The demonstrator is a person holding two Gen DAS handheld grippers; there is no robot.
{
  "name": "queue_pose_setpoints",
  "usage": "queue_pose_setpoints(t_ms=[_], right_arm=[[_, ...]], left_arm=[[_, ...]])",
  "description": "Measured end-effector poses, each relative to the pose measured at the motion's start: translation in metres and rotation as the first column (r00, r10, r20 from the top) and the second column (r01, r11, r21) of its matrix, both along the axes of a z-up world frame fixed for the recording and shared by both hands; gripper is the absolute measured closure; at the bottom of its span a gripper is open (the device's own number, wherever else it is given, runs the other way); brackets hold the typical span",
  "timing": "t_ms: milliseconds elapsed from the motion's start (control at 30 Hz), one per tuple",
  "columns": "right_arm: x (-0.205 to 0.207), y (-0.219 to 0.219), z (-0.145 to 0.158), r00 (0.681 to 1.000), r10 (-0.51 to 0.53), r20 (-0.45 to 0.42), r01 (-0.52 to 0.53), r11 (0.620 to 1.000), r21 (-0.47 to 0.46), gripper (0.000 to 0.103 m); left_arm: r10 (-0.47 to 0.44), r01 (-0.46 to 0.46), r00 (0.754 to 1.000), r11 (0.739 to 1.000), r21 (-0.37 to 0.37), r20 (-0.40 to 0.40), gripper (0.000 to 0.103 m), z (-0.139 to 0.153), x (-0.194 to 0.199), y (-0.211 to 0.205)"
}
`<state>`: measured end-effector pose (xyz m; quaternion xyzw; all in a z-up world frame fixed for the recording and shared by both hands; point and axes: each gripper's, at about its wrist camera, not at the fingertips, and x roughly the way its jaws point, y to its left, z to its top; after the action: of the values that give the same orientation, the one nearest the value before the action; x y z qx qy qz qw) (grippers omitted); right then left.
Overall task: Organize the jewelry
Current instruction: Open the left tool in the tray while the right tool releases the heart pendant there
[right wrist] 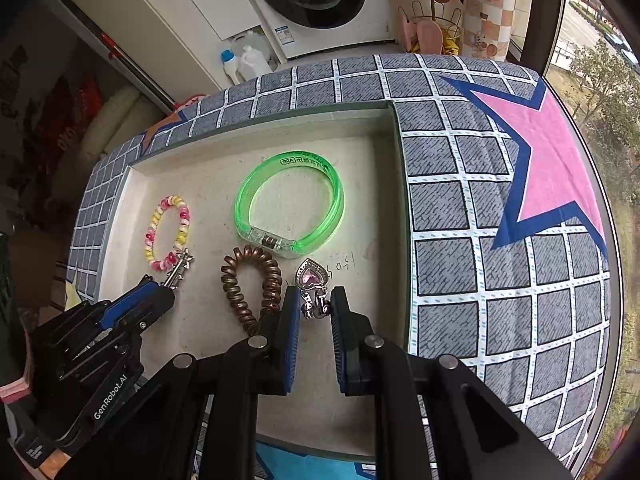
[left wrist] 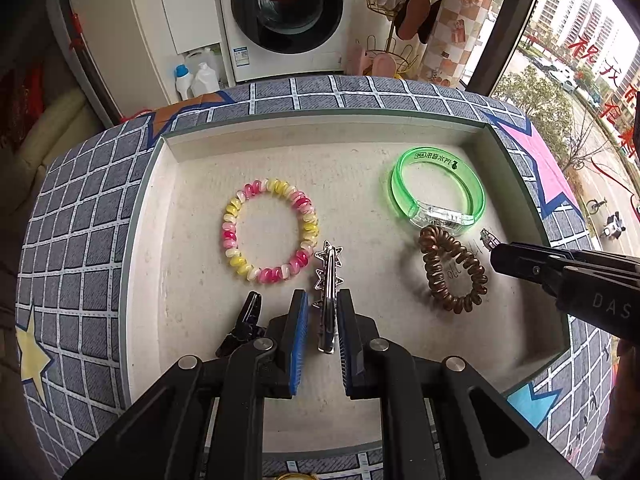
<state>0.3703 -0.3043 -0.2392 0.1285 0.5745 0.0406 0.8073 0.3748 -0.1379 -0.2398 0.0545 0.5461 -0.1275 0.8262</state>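
Observation:
A beige tray (left wrist: 280,136) holds the jewelry. My left gripper (left wrist: 323,304) is shut on a silver star hair clip (left wrist: 328,276), low over the tray; in the right wrist view the left gripper (right wrist: 170,286) holds the clip (right wrist: 180,270). My right gripper (right wrist: 316,300) is shut on a pink heart clip (right wrist: 314,280); it also shows in the left wrist view (left wrist: 489,239). A pink-and-yellow coil bracelet (left wrist: 270,232), a green bangle (left wrist: 438,194) and a brown coil hair tie (left wrist: 454,272) lie on the tray.
A black hair clip (left wrist: 244,324) lies on the tray left of my left gripper. The tray sits on a grey checked cloth with stars (right wrist: 500,200). A washing machine (left wrist: 286,12) and a gold rack (left wrist: 390,40) stand behind.

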Motion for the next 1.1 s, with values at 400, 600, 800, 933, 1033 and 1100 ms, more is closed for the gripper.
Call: queue_pose_setpoints(t_ms=[400, 600, 800, 933, 1033, 1100], right_arm=[[0.002, 0.003, -0.010, 1.000, 0.017, -0.016, -0.017, 1.000, -0.005, 0.084], [0.000, -0.004, -0.003, 1.000, -0.011, 0.001, 0.011, 0.998, 0.066, 0.061], [-0.009, -0.008, 0.019, 0.998, -0.046, 0.044, 0.041, 0.993, 0.114, 0.053], [-0.019, -0.010, 0.034, 0.995, -0.067, 0.068, 0.057, 0.989, 0.133, 0.051], [-0.029, -0.010, 0.045, 0.993, -0.080, 0.086, 0.067, 0.987, 0.146, 0.042], [-0.037, -0.009, 0.050, 0.992, -0.086, 0.095, 0.071, 0.986, 0.150, 0.040]], left_arm=[[-0.009, 0.008, 1.000, 0.997, 0.082, 0.012, 0.076, -0.003, -0.001, -0.008], [-0.012, 0.009, 0.999, 0.998, 0.069, 0.044, 0.075, 0.012, -0.005, -0.007], [-0.010, 0.005, 0.996, 0.999, 0.050, 0.088, 0.074, 0.033, -0.015, 0.000], [0.043, -0.047, 0.985, 0.999, 0.019, 0.167, 0.000, 0.055, -0.029, 0.018], [0.049, -0.052, 0.983, 0.998, 0.016, 0.177, 0.000, 0.066, -0.038, 0.029], [0.057, -0.063, 0.981, 0.998, 0.024, 0.186, 0.000, 0.071, -0.048, 0.037]])
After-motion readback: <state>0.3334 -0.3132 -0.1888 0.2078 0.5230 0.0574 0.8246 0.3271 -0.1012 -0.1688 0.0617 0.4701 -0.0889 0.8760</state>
